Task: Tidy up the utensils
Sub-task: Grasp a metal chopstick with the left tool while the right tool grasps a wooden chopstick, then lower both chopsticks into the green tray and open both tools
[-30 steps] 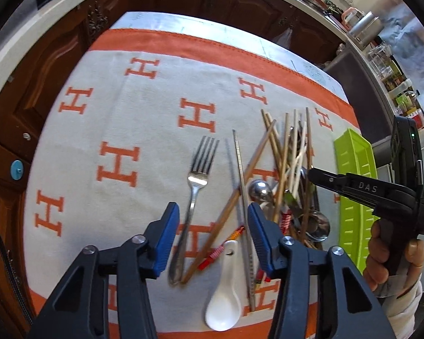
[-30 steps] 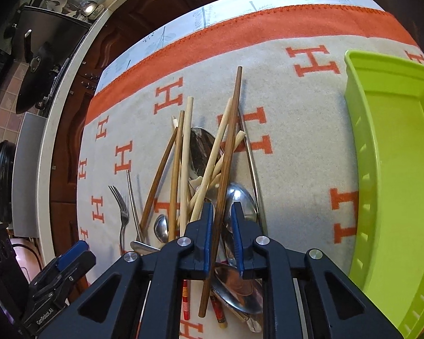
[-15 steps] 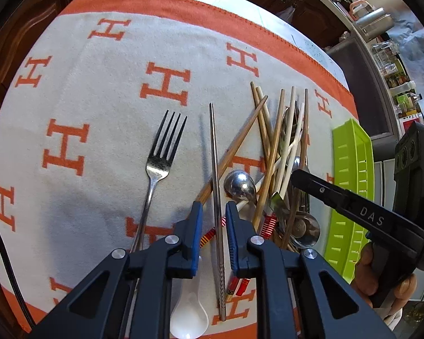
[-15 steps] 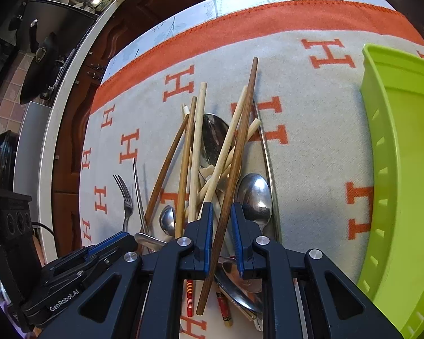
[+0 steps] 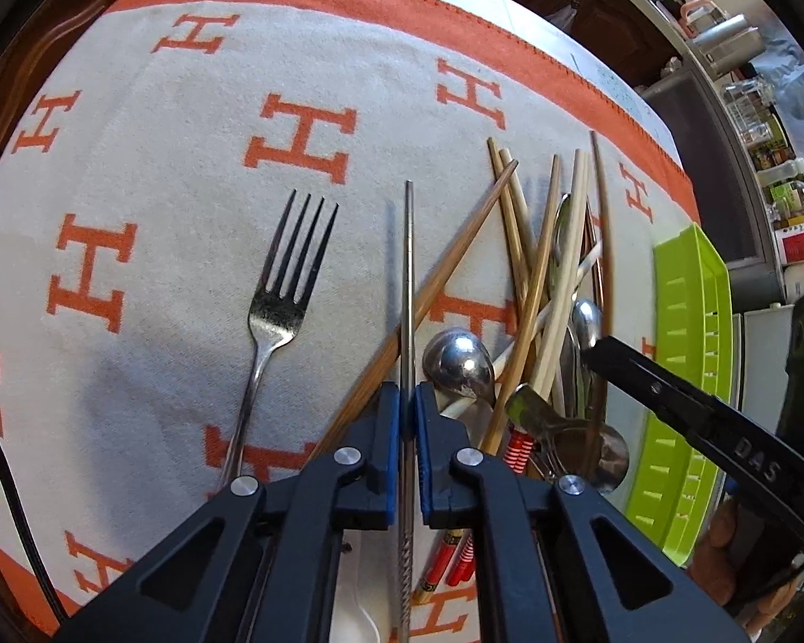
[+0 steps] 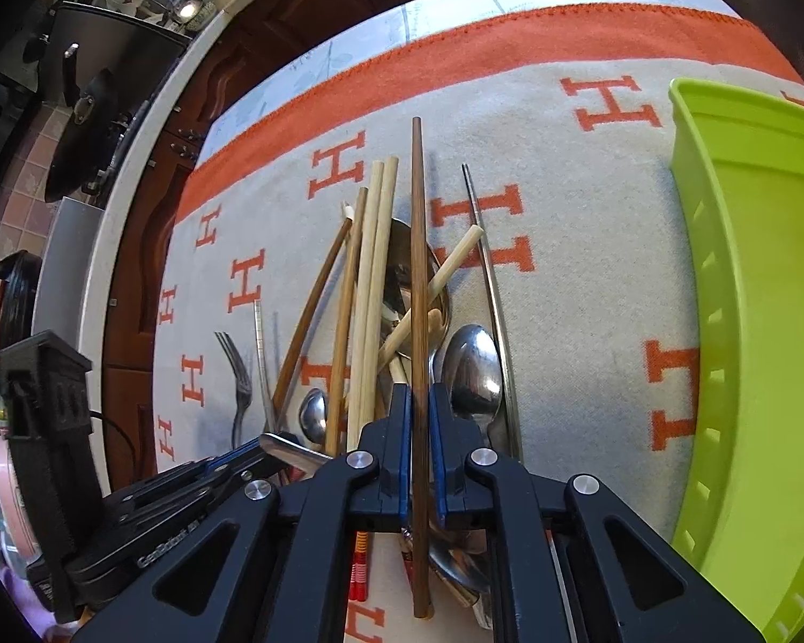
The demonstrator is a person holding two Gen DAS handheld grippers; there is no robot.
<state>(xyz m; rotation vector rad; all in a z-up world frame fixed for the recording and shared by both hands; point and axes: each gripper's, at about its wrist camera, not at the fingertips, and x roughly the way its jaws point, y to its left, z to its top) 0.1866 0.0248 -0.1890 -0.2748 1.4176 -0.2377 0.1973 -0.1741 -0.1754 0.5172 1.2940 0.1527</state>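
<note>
A pile of wooden chopsticks (image 5: pixel 536 278) and metal spoons (image 5: pixel 458 359) lies on a cloth with orange H marks. My left gripper (image 5: pixel 407 402) is shut on a metal chopstick (image 5: pixel 408 268) that points away from me. A fork (image 5: pixel 281 311) lies to its left. My right gripper (image 6: pixel 419 402) is shut on a dark brown wooden chopstick (image 6: pixel 418 246) over the pile. The right gripper also shows in the left wrist view (image 5: pixel 595 345). A lime green tray (image 6: pixel 761 294) stands to the right of the pile.
A white ceramic spoon (image 5: pixel 356 621) and red-handled chopsticks (image 5: pixel 450 562) lie under my left gripper. A second metal chopstick (image 6: pixel 488 289) lies between the pile and the tray. Dark wooden cabinets (image 6: pixel 198 96) border the far table edge.
My left gripper moved in over the metal chopstick and closed on it. My right gripper stayed shut on the dark chopstick, which has swung to point straight ahead.
</note>
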